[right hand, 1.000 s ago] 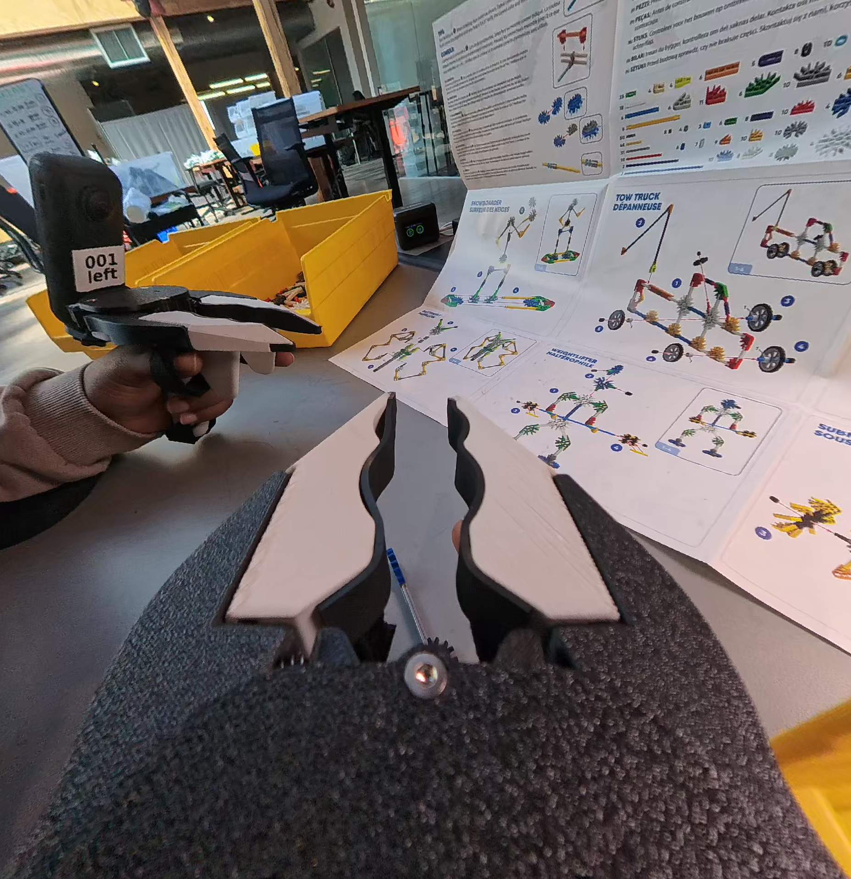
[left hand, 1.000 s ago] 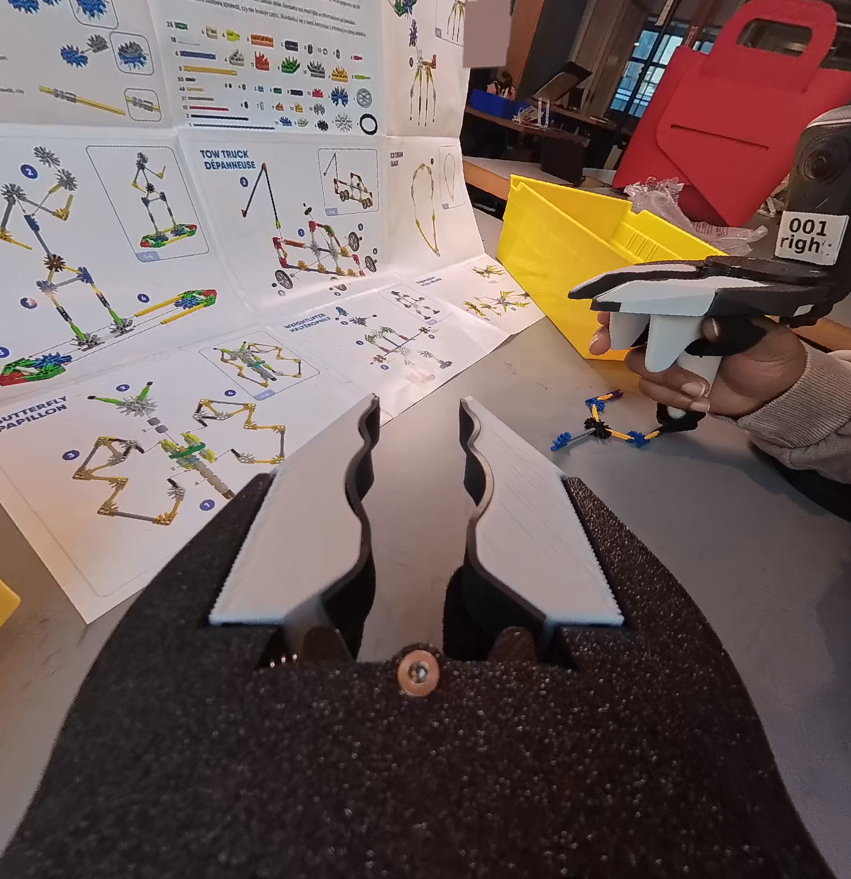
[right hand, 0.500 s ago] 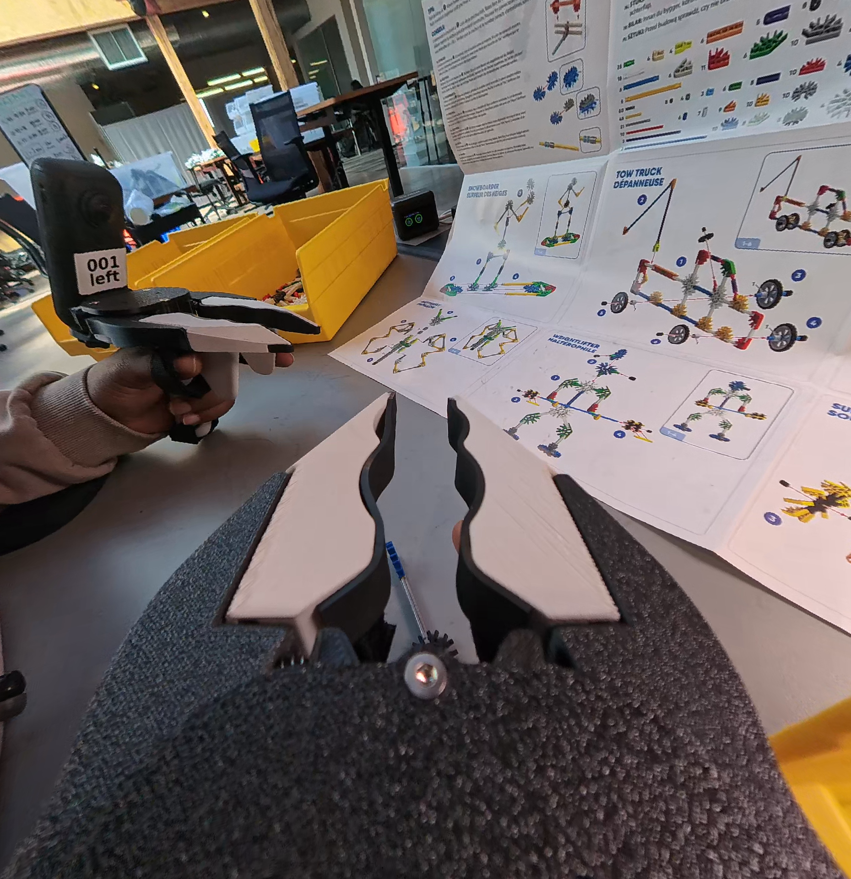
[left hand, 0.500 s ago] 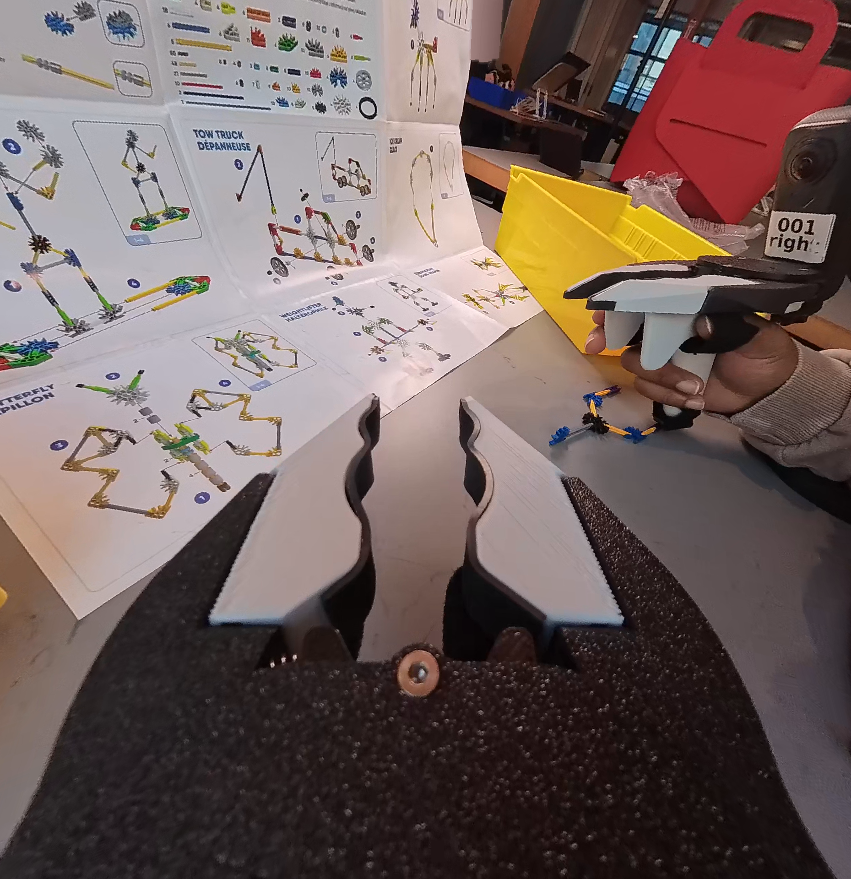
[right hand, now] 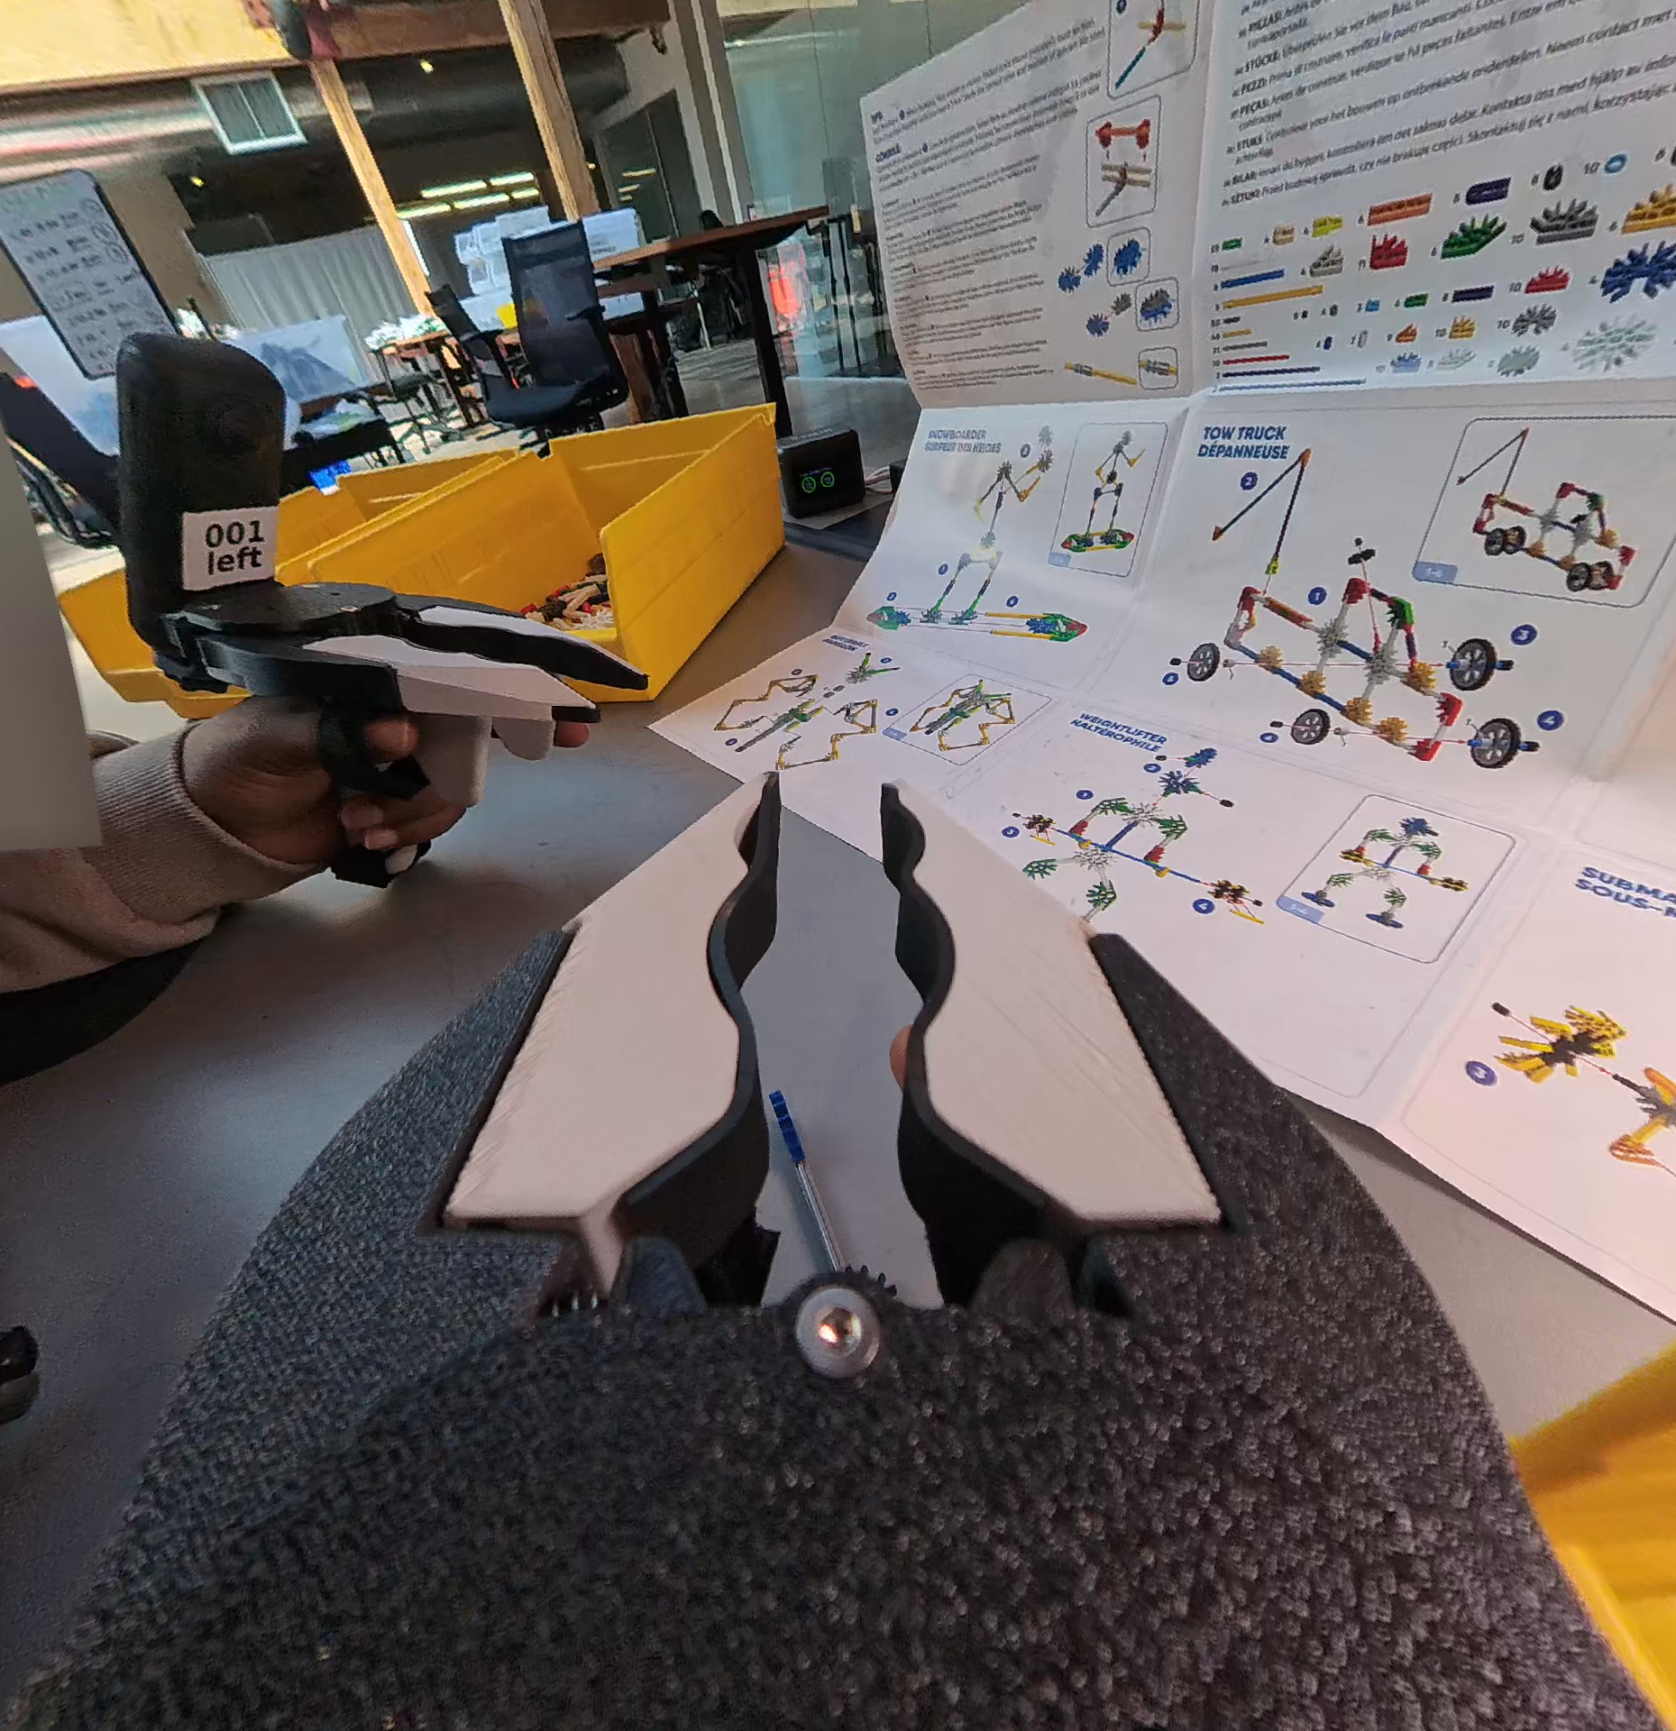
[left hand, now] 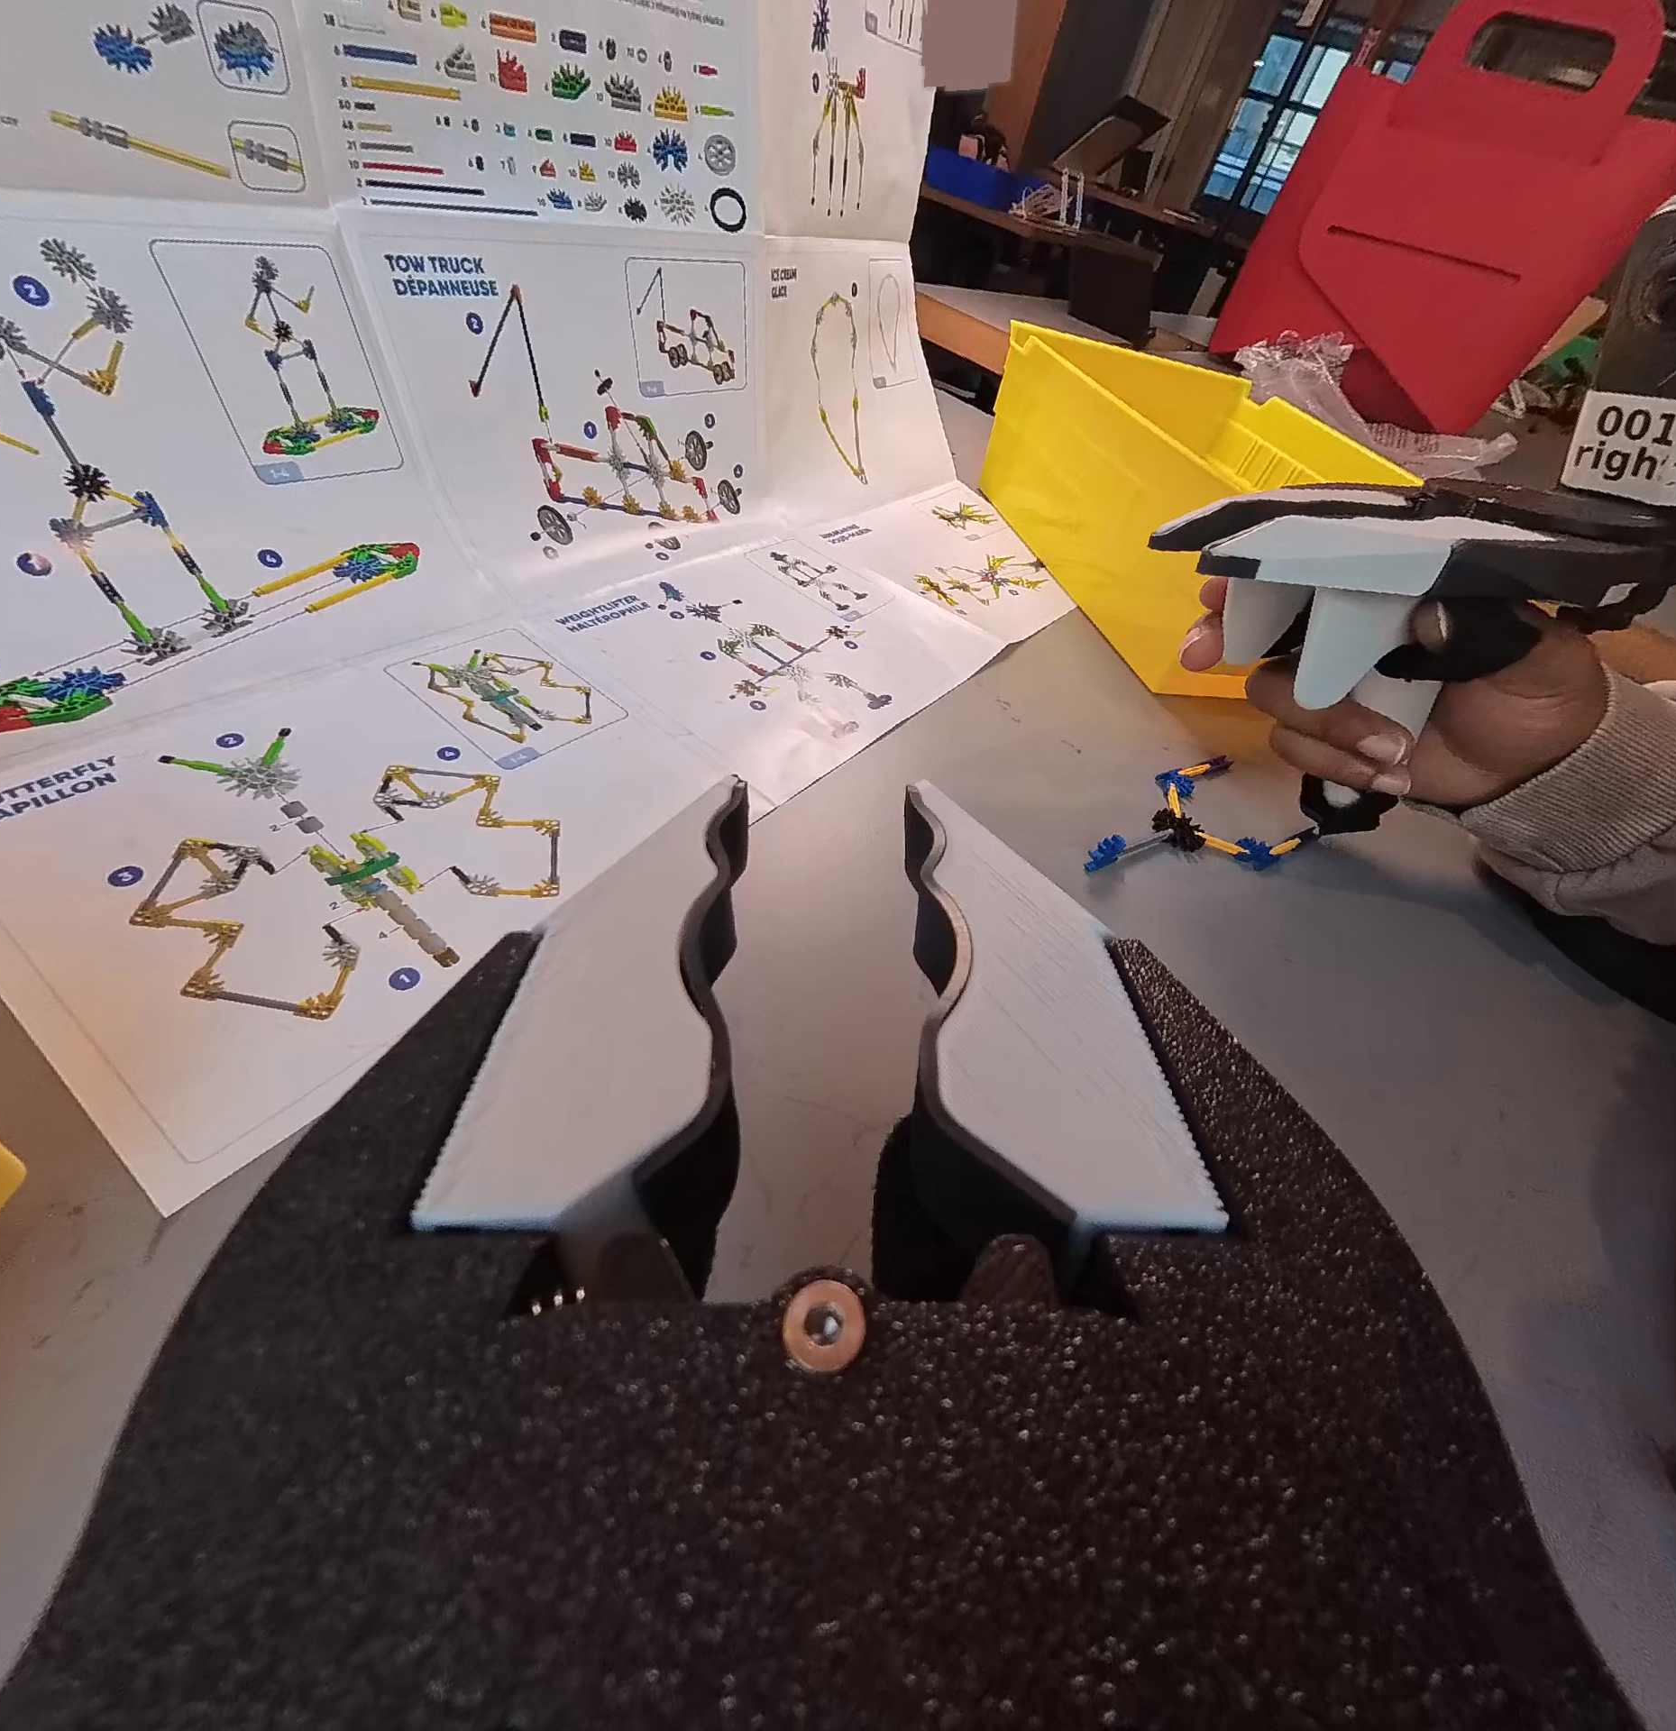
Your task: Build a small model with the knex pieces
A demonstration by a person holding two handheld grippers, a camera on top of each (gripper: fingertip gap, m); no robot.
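Left gripper (left hand: 824, 796) hovering above bare grey worktop (left hand: 1190, 1077), jaws narrowly parted, empty, tips just short of the instruction sheet (left hand: 365, 525) spread along the far edge; right gripper (right hand: 829, 796) likewise empty, jaws narrowly parted, low over a small rod-and-connector piece (left hand: 1190, 829) lying near the right edge, its blue-tipped rod (right hand: 796, 1171) visible beneath the jaws; yellow bin (left hand: 1143, 487) behind at the far right; another yellow bin (right hand: 628, 553) of loose parts at far left

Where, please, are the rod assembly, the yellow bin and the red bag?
rod assembly (left hand: 1180, 829), left wrist view, black hub.
yellow bin (left hand: 1087, 468), left wrist view, outer wall.
red bag (left hand: 1471, 206), left wrist view, front face.
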